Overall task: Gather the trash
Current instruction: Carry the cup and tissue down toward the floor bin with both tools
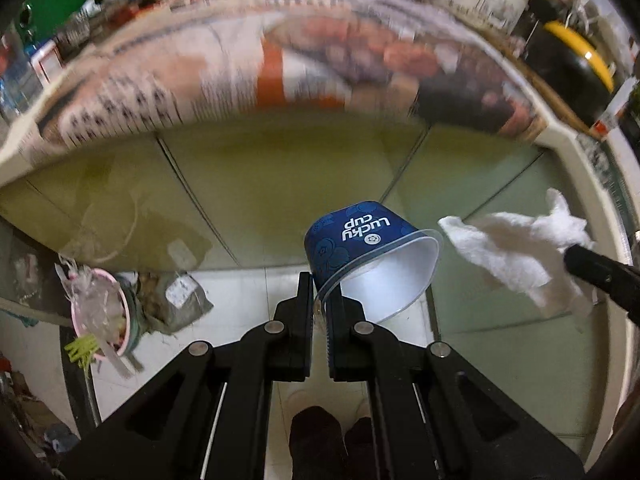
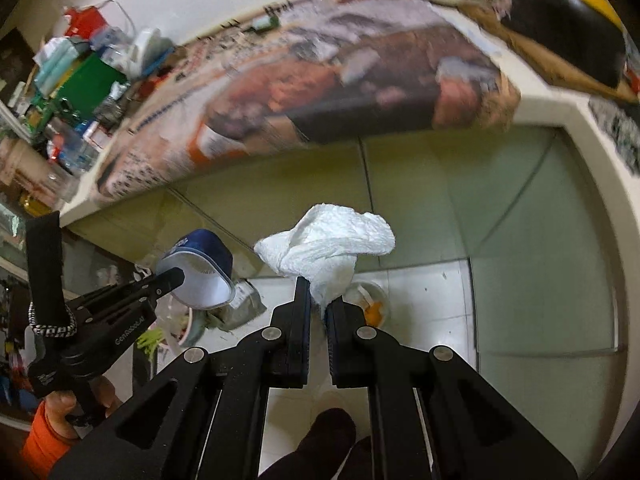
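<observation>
My left gripper [image 1: 319,294] is shut on the rim of a blue paper cup [image 1: 352,236] marked "Lucky Cup", held on its side in the air with its white inside showing. The cup also shows in the right wrist view [image 2: 208,256]. My right gripper [image 2: 319,298] is shut on a crumpled white paper towel [image 2: 328,244], held in the air over the floor. The towel shows at the right of the left wrist view [image 1: 516,248]. Both are held in front of the counter, below its edge.
A pink bin [image 1: 100,312] with plastic wrap and scraps stands on the tiled floor at lower left, a grey bag [image 1: 180,300] beside it. A newspaper-covered counter [image 1: 280,80] spans the top. A clear container with orange contents [image 2: 372,300] sits on the floor. Green cabinet doors [image 1: 260,184] are behind.
</observation>
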Demonstrator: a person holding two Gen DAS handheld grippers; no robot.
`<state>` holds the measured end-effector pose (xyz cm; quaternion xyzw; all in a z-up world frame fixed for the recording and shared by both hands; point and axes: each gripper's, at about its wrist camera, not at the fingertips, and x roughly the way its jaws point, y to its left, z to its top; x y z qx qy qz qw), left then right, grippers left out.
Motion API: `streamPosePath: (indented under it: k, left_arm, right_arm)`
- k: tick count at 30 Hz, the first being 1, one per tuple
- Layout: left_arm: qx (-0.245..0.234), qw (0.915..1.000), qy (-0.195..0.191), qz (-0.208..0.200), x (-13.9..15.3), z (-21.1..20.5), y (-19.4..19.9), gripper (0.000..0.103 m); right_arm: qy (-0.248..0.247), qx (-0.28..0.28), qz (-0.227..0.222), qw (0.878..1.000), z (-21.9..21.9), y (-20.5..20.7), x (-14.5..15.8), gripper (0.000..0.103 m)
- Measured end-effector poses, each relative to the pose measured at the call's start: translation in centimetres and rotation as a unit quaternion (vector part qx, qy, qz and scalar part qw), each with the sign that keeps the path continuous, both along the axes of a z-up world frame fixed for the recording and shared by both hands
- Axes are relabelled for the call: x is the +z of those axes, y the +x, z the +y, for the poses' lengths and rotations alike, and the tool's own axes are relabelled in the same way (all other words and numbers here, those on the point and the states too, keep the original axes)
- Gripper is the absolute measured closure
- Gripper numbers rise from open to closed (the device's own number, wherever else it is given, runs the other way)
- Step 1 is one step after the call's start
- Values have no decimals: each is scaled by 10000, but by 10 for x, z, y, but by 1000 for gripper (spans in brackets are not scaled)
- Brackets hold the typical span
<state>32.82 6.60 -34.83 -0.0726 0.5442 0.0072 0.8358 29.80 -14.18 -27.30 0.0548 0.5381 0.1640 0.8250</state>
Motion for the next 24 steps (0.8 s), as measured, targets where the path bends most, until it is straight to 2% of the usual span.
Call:
streamPosePath:
  k: [7,13,17,20,24]
  left_arm:
    - [108,9994,-174,272,-113,-20,9,99]
    - [184,9980,-318,516,-218,-28,18,99]
    - [144,9954,-413,853,-290,-28,25,99]
    - [178,9931,-549,1023,-336,-23,31,99]
    - [224,9916,-617,1110,-380,-18,40,99]
  right_arm:
    - [-182,119,38,9998,-15,19,-87,96]
    - [-139,177,202,9995,-18,36,-189,96]
    - [-77,232,389,9989,-15,45,-250,96]
    - [-92,277,509,9983,-10,53,-293,96]
    - [-60,350,710,9968,-1,67,-344,96]
